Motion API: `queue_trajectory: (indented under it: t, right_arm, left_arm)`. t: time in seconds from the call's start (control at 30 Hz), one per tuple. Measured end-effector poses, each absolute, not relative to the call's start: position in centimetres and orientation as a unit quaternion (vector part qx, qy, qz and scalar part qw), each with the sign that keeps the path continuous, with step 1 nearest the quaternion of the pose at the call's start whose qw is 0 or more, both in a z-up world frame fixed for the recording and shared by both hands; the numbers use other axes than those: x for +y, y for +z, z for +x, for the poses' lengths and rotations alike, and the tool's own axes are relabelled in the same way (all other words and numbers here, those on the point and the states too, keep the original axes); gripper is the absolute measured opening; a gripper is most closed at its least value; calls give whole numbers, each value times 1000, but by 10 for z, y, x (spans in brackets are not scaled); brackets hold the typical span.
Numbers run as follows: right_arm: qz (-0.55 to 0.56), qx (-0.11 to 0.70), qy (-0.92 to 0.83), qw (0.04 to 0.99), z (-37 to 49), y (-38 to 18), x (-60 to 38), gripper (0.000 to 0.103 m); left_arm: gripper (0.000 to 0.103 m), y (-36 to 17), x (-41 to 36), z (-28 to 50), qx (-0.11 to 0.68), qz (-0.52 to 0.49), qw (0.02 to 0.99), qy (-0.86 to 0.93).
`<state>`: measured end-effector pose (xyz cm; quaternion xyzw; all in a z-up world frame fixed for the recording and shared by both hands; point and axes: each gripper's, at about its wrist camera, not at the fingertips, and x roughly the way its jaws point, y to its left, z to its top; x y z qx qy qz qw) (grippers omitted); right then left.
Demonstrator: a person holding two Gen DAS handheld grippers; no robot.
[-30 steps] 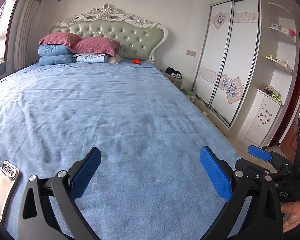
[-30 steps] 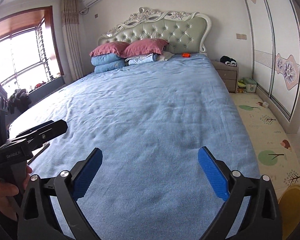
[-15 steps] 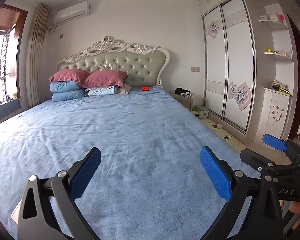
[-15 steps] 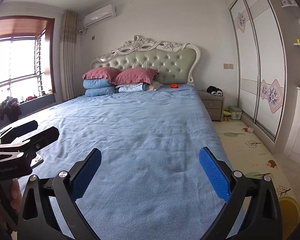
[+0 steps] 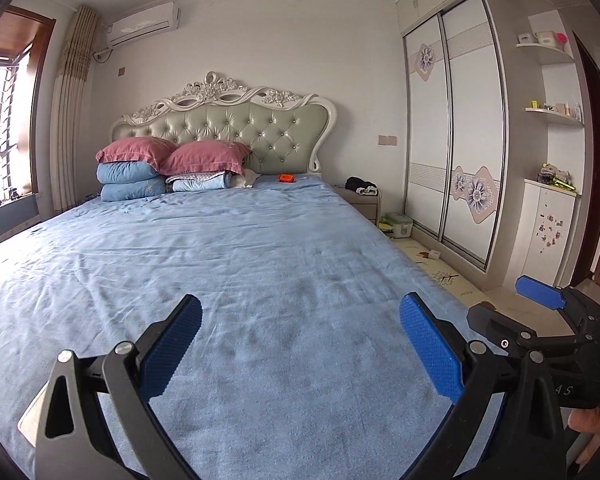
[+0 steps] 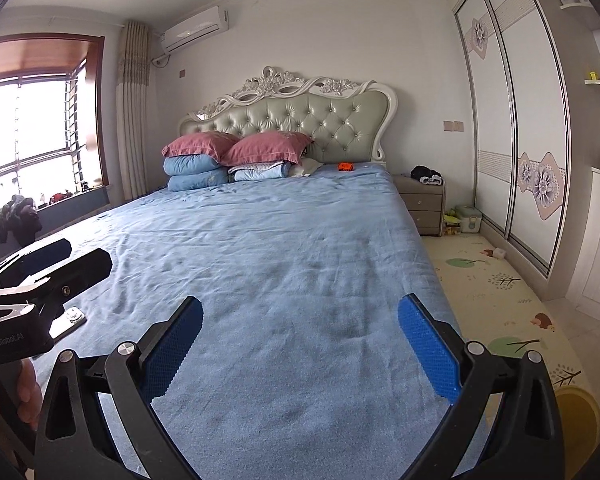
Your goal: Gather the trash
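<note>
One small orange object (image 5: 286, 177) (image 6: 345, 166), upper centre of frame, lying on the blue bed sheet (image 5: 240, 260) just below the tufted headboard (image 5: 236, 128); its nature too small to tell. Two red pillows (image 5: 172, 152) on folded blue quilts, left of it. Left gripper (image 5: 300, 344): jaws spread wide, nothing between, over the near bed. Right gripper (image 6: 298, 346): jaws likewise spread and bare. Phone (image 6: 68, 320), lower left, flat on the sheet. Nightstand (image 6: 422, 200) and wardrobe (image 6: 512, 140), right.
</note>
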<state>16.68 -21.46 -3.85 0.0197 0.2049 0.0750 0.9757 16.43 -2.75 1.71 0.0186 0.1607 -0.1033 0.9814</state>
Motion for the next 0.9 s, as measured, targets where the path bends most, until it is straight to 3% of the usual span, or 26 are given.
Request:
queue_trajectory:
  t: [0.9]
  right_arm:
    - [23, 222, 83, 971, 176, -47, -210, 95]
  left_arm:
    - [99, 18, -17, 176, 189, -4, 978, -88]
